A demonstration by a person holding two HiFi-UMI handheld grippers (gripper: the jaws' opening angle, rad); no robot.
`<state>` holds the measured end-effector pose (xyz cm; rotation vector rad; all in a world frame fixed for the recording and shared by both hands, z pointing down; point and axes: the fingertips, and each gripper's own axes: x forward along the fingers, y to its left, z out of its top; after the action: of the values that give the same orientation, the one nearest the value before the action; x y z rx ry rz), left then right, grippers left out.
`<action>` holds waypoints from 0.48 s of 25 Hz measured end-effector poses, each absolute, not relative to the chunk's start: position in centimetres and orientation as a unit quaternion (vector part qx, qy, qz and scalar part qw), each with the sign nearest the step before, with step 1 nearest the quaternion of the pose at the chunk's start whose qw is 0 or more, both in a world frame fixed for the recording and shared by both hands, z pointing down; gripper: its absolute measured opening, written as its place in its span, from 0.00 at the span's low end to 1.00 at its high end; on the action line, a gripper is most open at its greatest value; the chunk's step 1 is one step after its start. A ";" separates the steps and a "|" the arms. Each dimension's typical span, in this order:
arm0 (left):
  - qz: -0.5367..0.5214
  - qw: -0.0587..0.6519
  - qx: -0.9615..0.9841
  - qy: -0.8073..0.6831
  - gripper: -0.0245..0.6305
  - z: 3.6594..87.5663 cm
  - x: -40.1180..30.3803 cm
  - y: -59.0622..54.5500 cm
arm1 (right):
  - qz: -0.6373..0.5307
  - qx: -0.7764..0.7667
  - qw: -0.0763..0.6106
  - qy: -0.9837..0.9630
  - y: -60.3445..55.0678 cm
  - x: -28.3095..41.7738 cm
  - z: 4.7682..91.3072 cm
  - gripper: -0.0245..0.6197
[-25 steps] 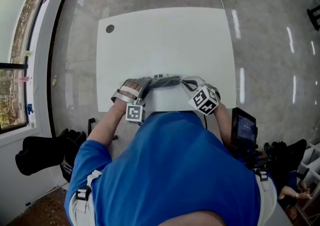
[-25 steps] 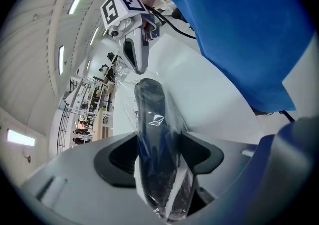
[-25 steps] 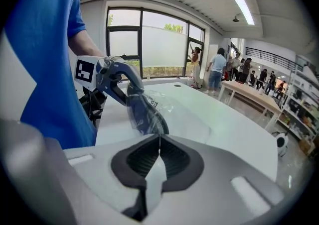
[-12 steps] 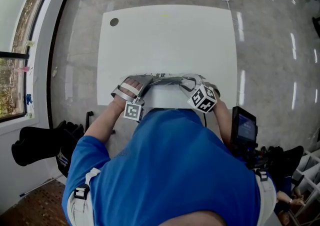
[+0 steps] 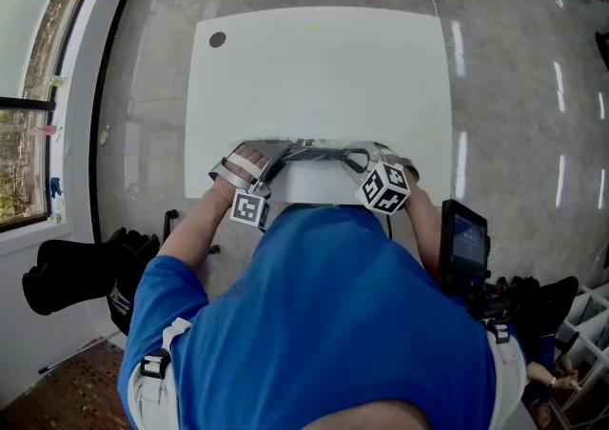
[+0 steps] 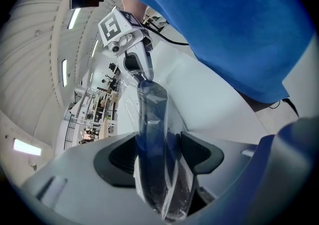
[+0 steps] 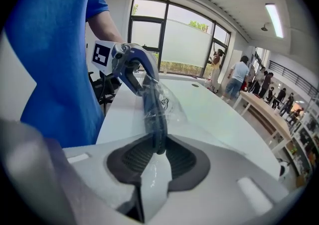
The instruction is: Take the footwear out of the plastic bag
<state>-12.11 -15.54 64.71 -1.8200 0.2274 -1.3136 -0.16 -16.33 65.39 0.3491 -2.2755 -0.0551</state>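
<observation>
Standing at the near edge of the white table [image 5: 314, 76], a person in a blue shirt [image 5: 324, 323] leans over it with a gripper in each hand. A grey polished floor [image 5: 514, 86] runs all round the table, with a window wall [image 5: 29, 86] along the left.

A clear plastic bag [image 5: 319, 147] is stretched between the two grippers, just over the near edge of the table. The dark blue footwear [image 6: 152, 134] is inside it, lying lengthways from one gripper to the other, with crinkled film wrapped all round it.

The left gripper [image 5: 278, 154] holds the left end. Its jaws stand fairly wide and its dark pads [image 6: 122, 157] press on the bagged footwear from both sides.

The right gripper [image 5: 354, 158] holds the right end. Its jaws have just been closing, and they now stand narrow. A thin dark blue edge of the footwear, with the film over it, is caught between the ribbed pads [image 7: 137, 159].

On the floor to the near left lies a black bag [image 5: 76, 276], and to the near right stands a small dark screen [image 5: 463, 243]. A small dark disc [image 5: 218, 40] sits at the table's far left corner, well apart from the grippers.
</observation>
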 end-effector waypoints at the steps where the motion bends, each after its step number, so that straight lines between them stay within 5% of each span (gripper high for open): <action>1: -0.527 0.425 -0.731 0.086 0.46 65.0 -12.2 -15.5 | -0.022 0.138 0.408 -0.902 -16.3 0.1 65.4 0.17; 12: -0.511 0.412 -0.749 0.092 0.45 64.4 -11.1 -17.4 | -0.010 0.154 0.441 -0.884 -16.8 6.5 65.8 0.16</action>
<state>-11.10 -17.44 64.39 -1.8834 0.2325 -1.2850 6.54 -16.79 65.80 0.3822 -2.1951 -0.0253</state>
